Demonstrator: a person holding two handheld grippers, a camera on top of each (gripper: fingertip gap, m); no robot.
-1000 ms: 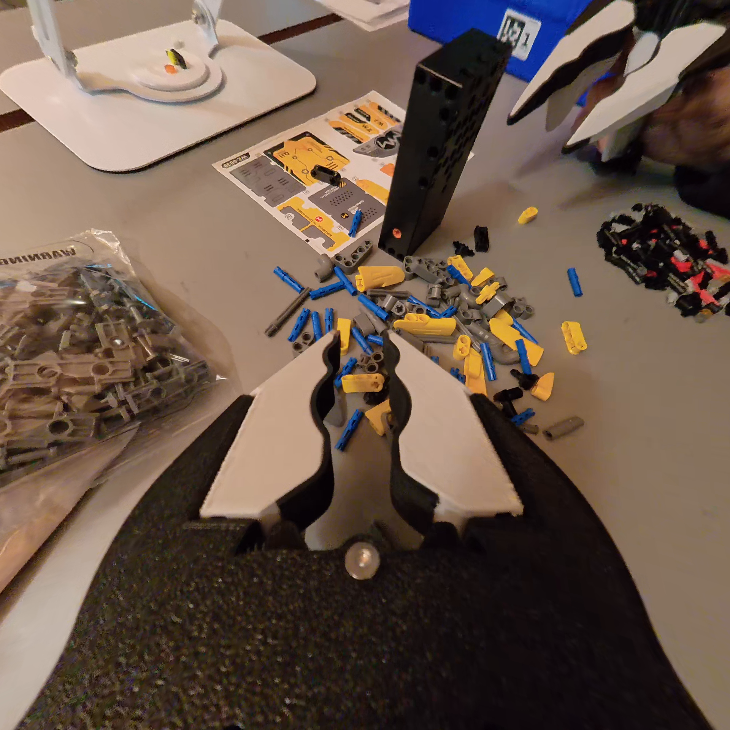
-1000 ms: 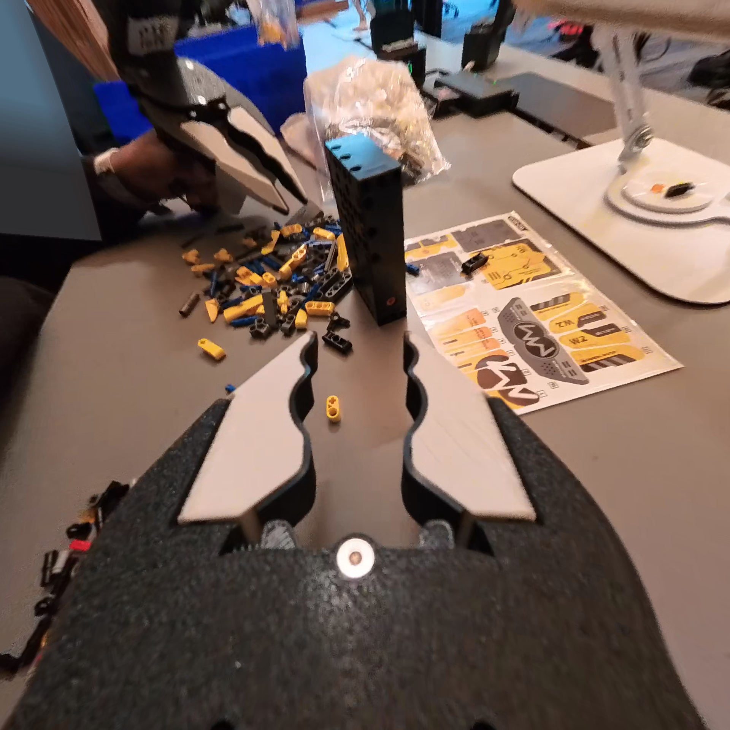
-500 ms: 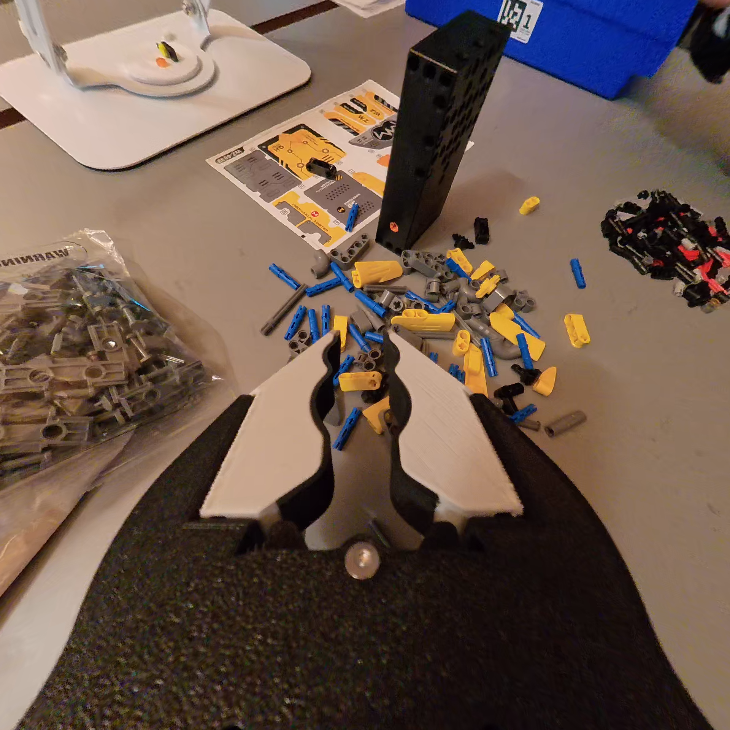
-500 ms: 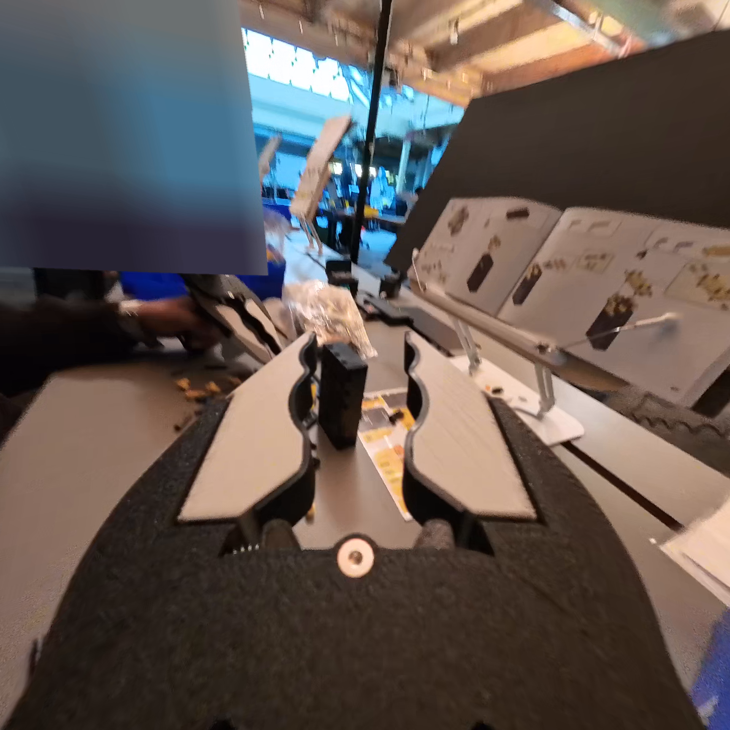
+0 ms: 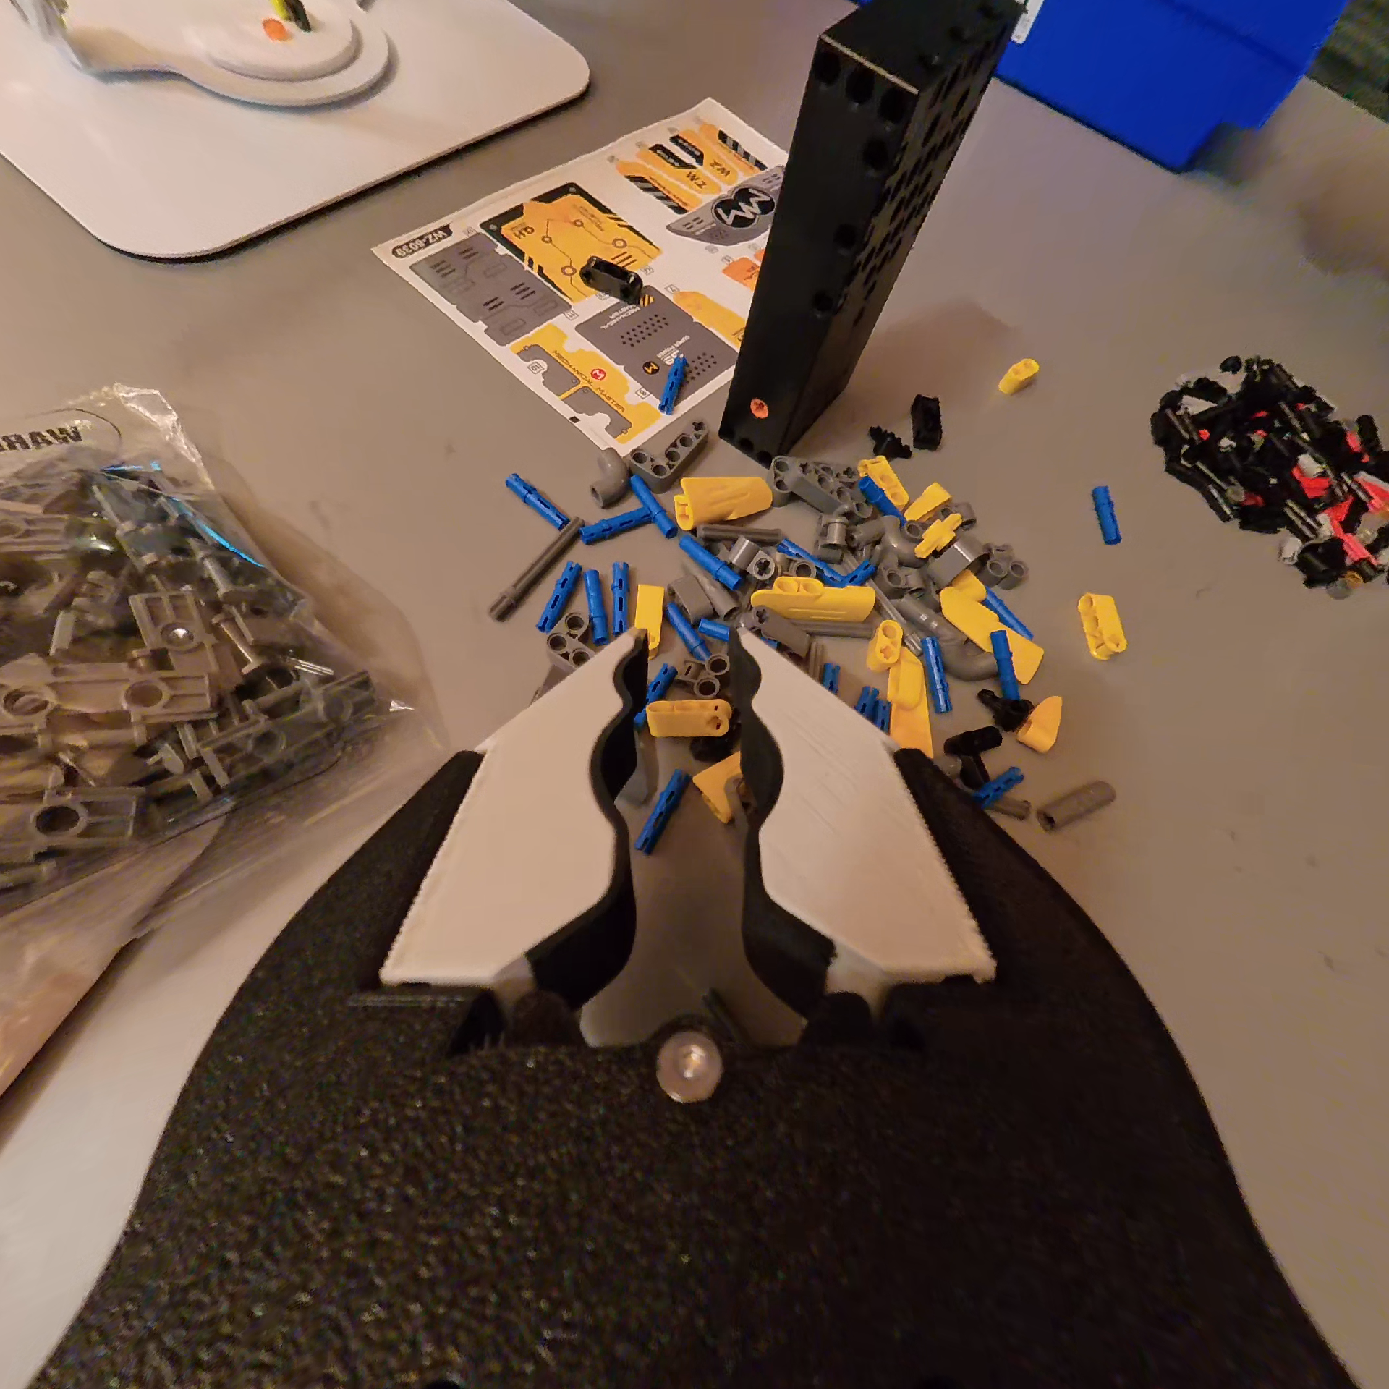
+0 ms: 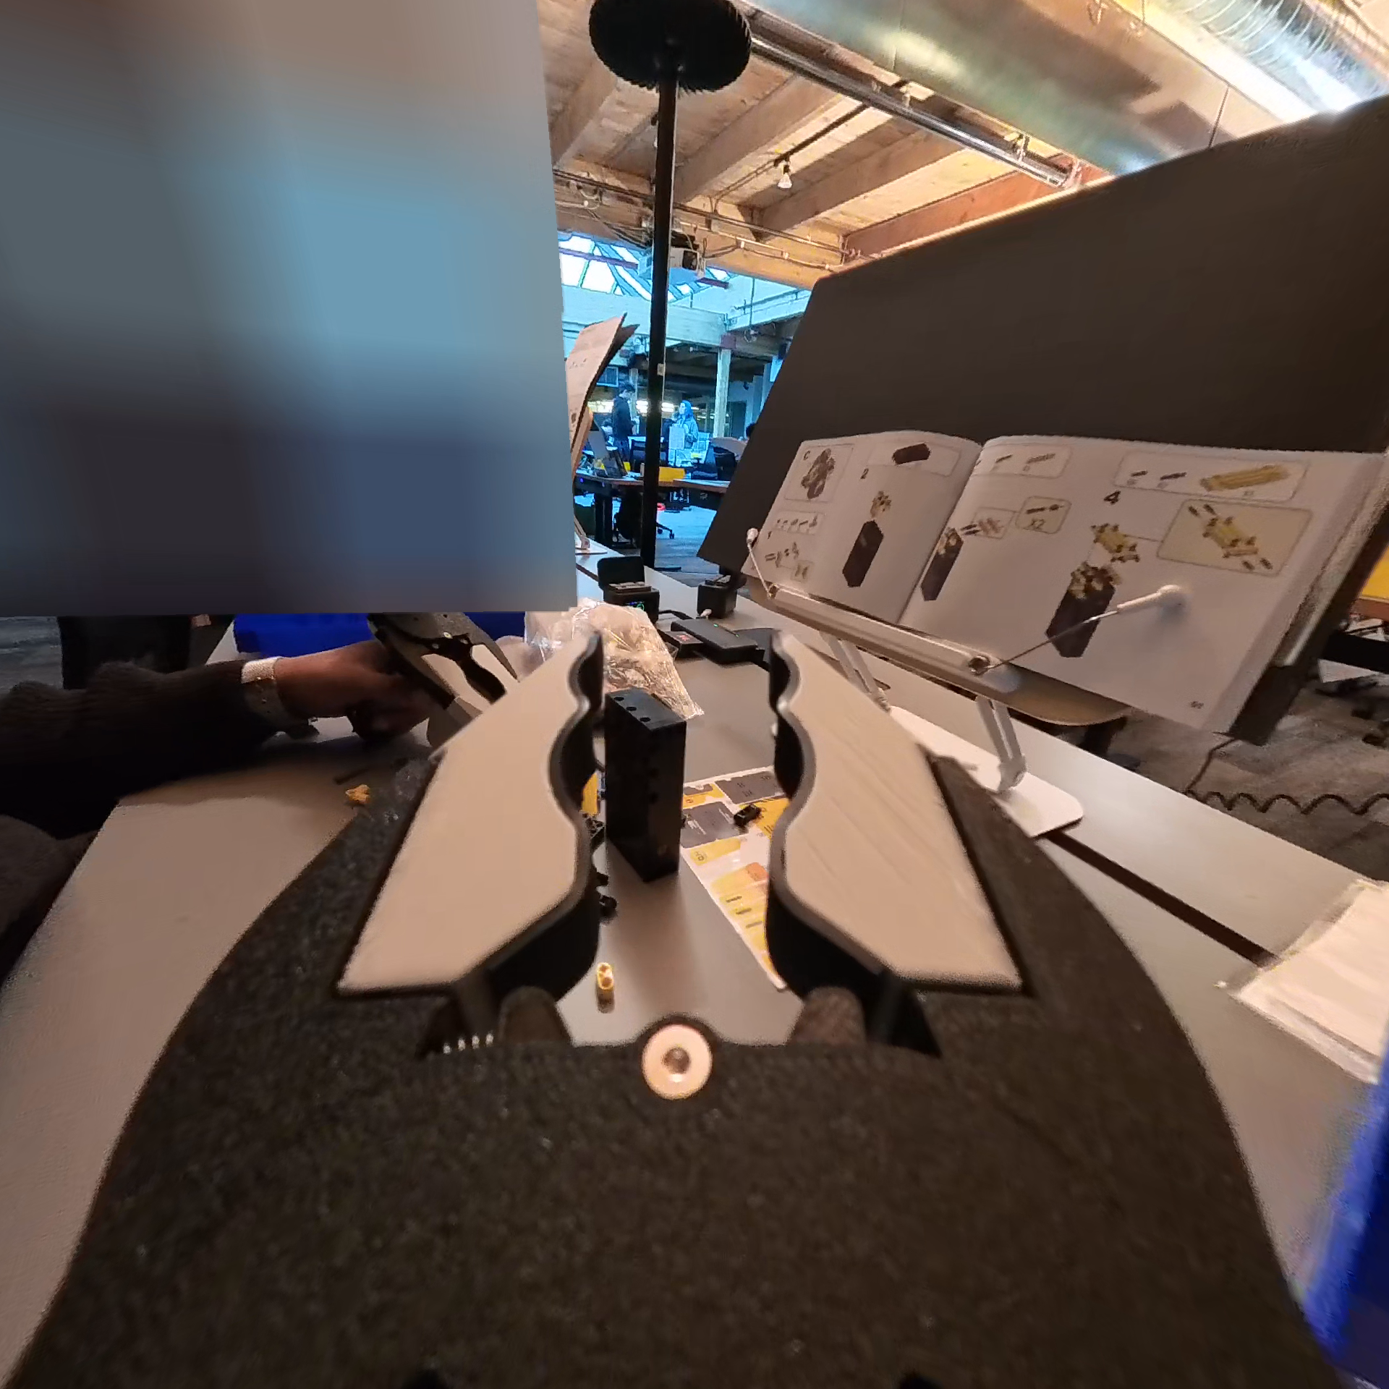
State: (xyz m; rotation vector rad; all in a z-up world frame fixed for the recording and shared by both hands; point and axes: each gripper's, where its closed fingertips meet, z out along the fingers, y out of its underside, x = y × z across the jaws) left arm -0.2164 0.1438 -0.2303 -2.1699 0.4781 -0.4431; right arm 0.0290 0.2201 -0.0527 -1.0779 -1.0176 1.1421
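Left tongs hang low over the pile of small bricks on the grey table, jaws spread a little w/ nothing pinched; a yellow piece lies on the table in the gap between them. Right tongs are spread wider, also empty, held level, and we see the black block between the fingers but farther off, not touched.

Only the left wrist view shows the clear crinkly bag of grey parts, the black & red heap, the blue bin and the glossy sticker sheet in full. Only the right wrist view shows the open instruction booklet on a white stand, plus a hand holding the other tongs far left.

Block is tall, rectangular, matte, w/ round holes, upright beside the sticker sheet. Bricks are smooth plastic: blue pins, yellow wedges, grey connectors. Tong bodies look rough & grainy, fingers white w/ wavy black inner edges.
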